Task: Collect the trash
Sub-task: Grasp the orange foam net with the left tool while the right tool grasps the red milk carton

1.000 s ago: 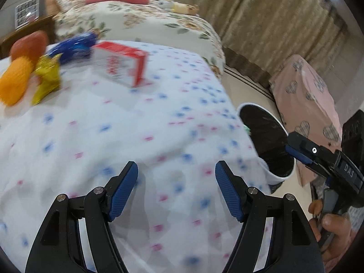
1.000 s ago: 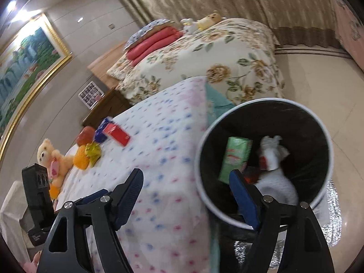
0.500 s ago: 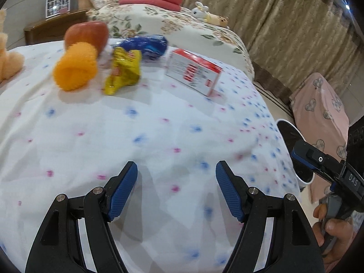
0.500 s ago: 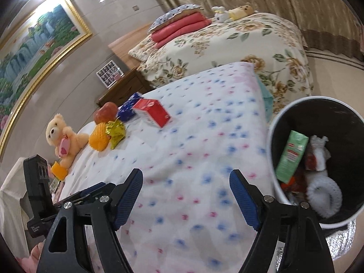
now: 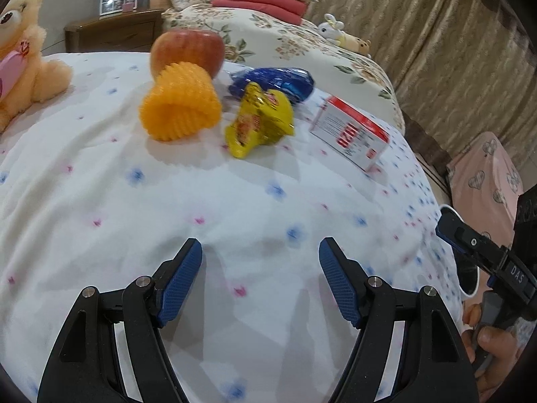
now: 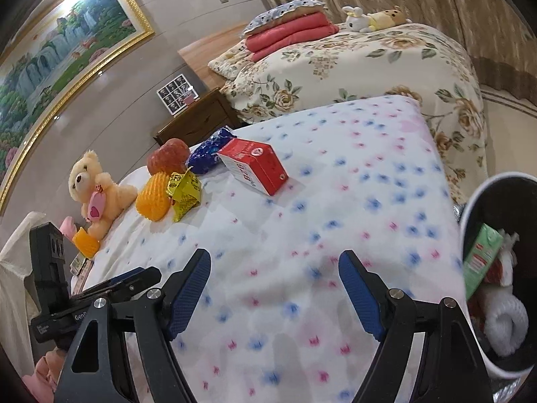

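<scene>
On the spotted bedspread (image 5: 201, 201) lie a yellow snack wrapper (image 5: 258, 121), a blue wrapper (image 5: 275, 82), a red-and-white box (image 5: 352, 134), an orange foam net (image 5: 181, 102) and an apple (image 5: 188, 50). My left gripper (image 5: 260, 282) is open and empty, well short of them. My right gripper (image 6: 275, 288) is open and empty above the bedspread; it sees the box (image 6: 256, 164), the yellow wrapper (image 6: 184, 189) and the blue wrapper (image 6: 209, 152). The black bin (image 6: 470, 208) at the right edge holds a green packet (image 6: 481, 257) and white foam.
A teddy bear (image 5: 20, 60) sits at the bed's left side, also in the right wrist view (image 6: 97, 188). A second bed with a floral cover (image 6: 369, 63) stands behind. A wooden nightstand (image 5: 114, 33) and a pink covered stool (image 5: 486, 174) are nearby.
Both grippers have swung left from the bin toward the pile of items on the bed. The items now sit larger and nearer in both views. Both stay open.
</scene>
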Motion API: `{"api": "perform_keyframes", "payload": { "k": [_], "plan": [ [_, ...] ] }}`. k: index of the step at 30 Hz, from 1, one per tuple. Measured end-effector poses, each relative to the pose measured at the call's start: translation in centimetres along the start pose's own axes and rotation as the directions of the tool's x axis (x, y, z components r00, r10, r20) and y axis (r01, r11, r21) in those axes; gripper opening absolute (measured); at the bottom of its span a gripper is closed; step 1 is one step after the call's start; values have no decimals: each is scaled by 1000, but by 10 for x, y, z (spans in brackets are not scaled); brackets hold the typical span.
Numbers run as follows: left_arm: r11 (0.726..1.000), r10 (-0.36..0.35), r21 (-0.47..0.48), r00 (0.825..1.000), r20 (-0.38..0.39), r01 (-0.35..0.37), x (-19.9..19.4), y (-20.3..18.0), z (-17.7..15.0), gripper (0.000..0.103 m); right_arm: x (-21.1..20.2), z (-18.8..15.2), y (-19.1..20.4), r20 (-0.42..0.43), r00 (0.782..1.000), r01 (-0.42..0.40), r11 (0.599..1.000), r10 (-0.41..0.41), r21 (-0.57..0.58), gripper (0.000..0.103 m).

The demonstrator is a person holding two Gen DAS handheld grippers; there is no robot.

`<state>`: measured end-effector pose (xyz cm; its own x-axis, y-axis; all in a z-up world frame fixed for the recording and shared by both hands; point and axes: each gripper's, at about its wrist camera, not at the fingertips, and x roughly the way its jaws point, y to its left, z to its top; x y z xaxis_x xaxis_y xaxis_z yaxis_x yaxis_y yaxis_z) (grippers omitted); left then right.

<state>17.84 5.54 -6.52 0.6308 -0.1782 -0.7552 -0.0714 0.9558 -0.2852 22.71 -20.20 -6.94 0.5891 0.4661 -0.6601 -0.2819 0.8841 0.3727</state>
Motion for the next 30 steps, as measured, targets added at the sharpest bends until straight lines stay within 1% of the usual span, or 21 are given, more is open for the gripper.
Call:
{"api": "perform_keyframes", "payload": {
  "k": [3, 12, 15, 24, 29, 30],
  "plan": [
    [999, 34, -10, 999, 17, -34, 2, 9, 12, 76, 11, 5, 2, -10, 1000, -2, 1000, 2, -15, 80],
    [993, 98, -74, 994, 51, -94, 15, 45, 51, 79, 40, 25, 4, -36, 999, 4, 999, -6, -46, 80],
    [992, 100, -83, 993, 60, -94, 21, 53, 63, 80, 51, 33, 2, -42, 999, 9, 999, -11, -48, 80],
    [991, 129, -56, 989, 78, -125, 37, 54, 86, 83, 90, 59, 10, -72, 997, 8, 994, -16, -105, 80],
    [990, 129, -60, 989, 75, -125, 46, 60, 90, 82, 104, 67, 16, -82, 996, 10, 991, -21, -131, 80],
    [990, 135, -51, 988, 79, -132, 46, 58, 90, 79, 106, 68, 17, -82, 996, 12, 991, -23, -132, 80]
  ]
}}
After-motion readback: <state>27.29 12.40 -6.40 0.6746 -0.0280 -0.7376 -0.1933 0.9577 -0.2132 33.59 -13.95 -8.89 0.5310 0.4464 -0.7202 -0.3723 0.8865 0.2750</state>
